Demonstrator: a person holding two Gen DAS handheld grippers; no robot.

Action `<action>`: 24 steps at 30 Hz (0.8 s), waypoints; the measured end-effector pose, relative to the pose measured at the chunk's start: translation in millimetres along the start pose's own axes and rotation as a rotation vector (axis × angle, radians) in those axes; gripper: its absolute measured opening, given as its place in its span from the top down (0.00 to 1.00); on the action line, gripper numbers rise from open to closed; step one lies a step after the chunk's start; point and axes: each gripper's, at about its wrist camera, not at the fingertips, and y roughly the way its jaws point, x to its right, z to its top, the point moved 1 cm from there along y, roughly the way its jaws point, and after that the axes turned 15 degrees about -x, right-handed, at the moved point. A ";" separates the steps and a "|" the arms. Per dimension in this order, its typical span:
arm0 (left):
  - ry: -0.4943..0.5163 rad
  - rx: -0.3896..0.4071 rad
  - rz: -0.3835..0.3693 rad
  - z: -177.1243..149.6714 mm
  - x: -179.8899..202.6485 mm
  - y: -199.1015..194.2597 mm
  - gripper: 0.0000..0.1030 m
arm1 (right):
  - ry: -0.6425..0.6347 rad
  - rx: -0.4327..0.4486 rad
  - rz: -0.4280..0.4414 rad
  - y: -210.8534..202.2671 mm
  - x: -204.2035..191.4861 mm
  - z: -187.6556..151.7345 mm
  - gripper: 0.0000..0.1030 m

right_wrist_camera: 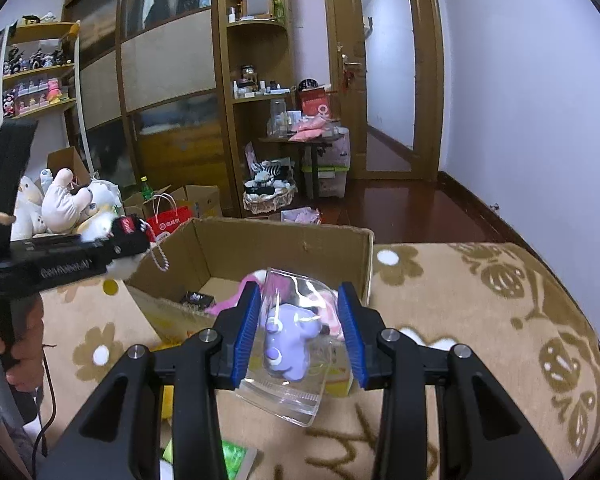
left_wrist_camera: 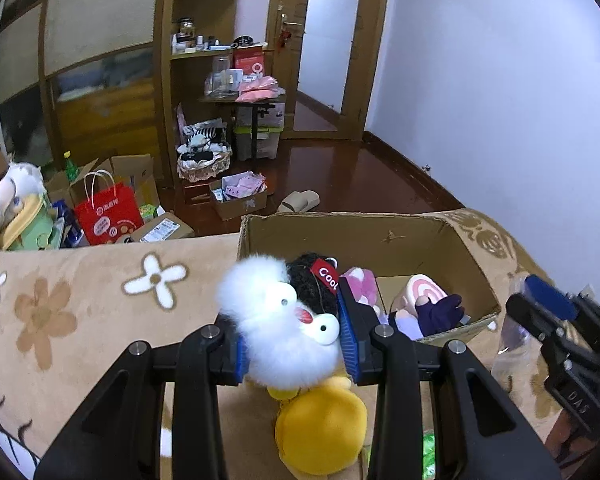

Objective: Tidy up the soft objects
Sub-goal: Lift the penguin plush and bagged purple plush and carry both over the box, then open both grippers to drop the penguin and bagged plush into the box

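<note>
My left gripper [left_wrist_camera: 292, 340] is shut on a fluffy white plush toy [left_wrist_camera: 284, 320] with a black cap and red "Cool" tag, held at the near left corner of an open cardboard box [left_wrist_camera: 420, 236]. A yellow plush [left_wrist_camera: 320, 432] lies below it. The box holds a pink plush [left_wrist_camera: 362, 284], a pink swirl toy [left_wrist_camera: 424, 290] and a dark purple doll [left_wrist_camera: 440, 312]. My right gripper [right_wrist_camera: 300, 332] is shut on a clear plastic bag [right_wrist_camera: 292, 392] with a purple plush [right_wrist_camera: 288, 340] inside, at the box's near edge [right_wrist_camera: 284, 236]. The left gripper with the white plush [right_wrist_camera: 116, 236] shows at the left.
The box stands on a tan flowered blanket [left_wrist_camera: 80, 300]. On the floor beyond are a red paper bag [left_wrist_camera: 108, 216], cardboard boxes [left_wrist_camera: 240, 196], slippers [left_wrist_camera: 300, 202] and a basket [left_wrist_camera: 204, 164]. More plush toys [right_wrist_camera: 64, 204] are piled at the left. A green packet [right_wrist_camera: 232, 456] lies below my right gripper.
</note>
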 end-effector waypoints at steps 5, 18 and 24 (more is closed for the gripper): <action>0.002 0.005 0.006 7.6 3.0 7.9 0.66 | -0.037 0.017 -0.006 2.6 -6.4 12.8 0.59; 0.021 -0.036 0.036 19.2 11.2 37.2 0.66 | -0.021 0.023 -0.057 27.6 -5.2 46.5 0.58; 0.025 -0.045 0.058 23.4 15.5 40.0 0.62 | 0.027 -0.023 -0.025 43.6 2.4 47.0 0.55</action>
